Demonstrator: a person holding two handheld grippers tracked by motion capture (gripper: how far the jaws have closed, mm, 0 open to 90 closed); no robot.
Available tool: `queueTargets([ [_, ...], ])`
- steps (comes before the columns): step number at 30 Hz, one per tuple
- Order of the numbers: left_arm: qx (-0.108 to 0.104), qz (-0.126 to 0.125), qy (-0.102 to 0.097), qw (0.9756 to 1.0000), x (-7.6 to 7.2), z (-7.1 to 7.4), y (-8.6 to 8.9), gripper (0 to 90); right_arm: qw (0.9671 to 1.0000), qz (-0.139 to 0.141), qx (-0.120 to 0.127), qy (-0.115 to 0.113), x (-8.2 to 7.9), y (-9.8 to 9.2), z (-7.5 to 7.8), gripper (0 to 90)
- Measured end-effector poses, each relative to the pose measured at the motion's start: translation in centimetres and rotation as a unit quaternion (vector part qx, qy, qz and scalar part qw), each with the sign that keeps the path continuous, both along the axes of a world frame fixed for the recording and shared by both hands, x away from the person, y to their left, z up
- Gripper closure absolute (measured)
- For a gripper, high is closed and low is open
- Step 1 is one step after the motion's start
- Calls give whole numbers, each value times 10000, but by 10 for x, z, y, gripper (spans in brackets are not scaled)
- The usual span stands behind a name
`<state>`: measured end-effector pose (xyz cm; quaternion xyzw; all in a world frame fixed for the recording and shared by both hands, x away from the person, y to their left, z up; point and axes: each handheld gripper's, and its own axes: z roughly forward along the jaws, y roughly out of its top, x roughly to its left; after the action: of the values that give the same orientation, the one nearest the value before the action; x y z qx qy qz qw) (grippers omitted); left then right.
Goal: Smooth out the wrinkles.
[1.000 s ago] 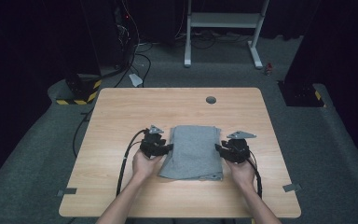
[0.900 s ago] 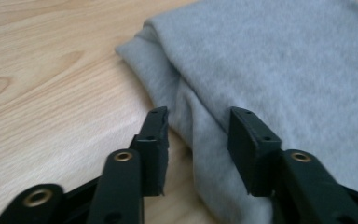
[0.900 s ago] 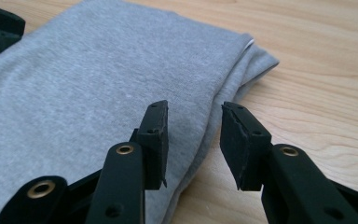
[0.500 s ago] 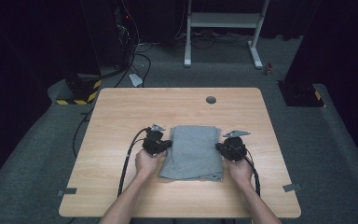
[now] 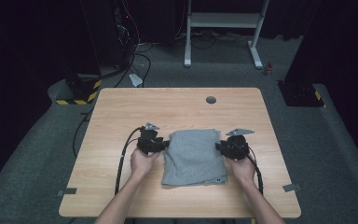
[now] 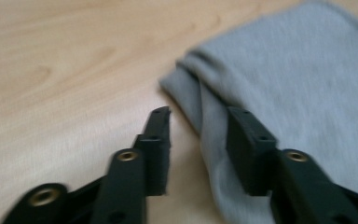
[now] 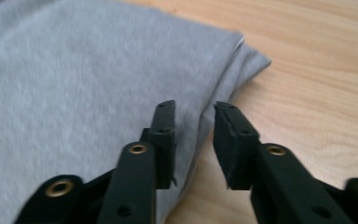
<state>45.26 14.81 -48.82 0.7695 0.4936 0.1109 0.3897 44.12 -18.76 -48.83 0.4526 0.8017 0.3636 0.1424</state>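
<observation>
The light wooden rectangular worktop (image 5: 121, 116) is carrying a single piece of work: a grey knitted cloth garment, folded into a flat, roughly square packet (image 5: 193, 156), lying toward the person's side of the worktop and about midway between its left and right edges. Judging by the layered edges showing at both sides, the folding is looking well advanced: the cloth is already lying as a compact stack, with doubled folds at its left and right flanks and a slightly uneven hem at the near edge. What is probably remaining is one more fold, or a squaring up of the packet, and neither has begun.

The left claw (image 5: 161, 144) is sitting at the left edge of the packet; in the left gripper view its jaws are standing clearly apart, one over bare wood and the other lying against the folded side of the cloth (image 6: 303, 88), so the left claw (image 6: 198, 121) is straddling that edge but not pinching it.

The right claw (image 5: 221, 147) is resting at the opposite edge. In the right gripper view the right claw (image 7: 195, 112) is showing a narrower gap, one jaw over the cloth (image 7: 74, 88) and one beside its folded edge, gripping nothing.

A small round dark grommet hole (image 5: 210, 100) is lying at the far side, well apart.
</observation>
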Motion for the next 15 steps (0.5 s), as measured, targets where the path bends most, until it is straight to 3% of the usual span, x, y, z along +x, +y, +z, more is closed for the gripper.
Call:
queueTargets([
  [5, 186, -32, 95, 9998, 21, -6, -14, 579, 10000, -34, 39, -9, 8, 7, -2, 671],
  [10, 470, -133, 218, 9986, 34, -17, -28, 732, 9999, 63, -68, 144, 13, 12, -10, 814],
  [12, 1022, -187, 67, 9946, 34, -19, -38, 899, 9997, 108, -212, 92, 13, 15, -11, 857],
  [14, 1301, -170, -37, 9913, 35, -19, -43, 900, 9993, 114, -346, 50, 13, 17, -11, 865],
  [15, 1655, -61, -150, 9861, 36, -18, -44, 900, 9992, 103, -381, 40, 13, 17, -11, 866],
])
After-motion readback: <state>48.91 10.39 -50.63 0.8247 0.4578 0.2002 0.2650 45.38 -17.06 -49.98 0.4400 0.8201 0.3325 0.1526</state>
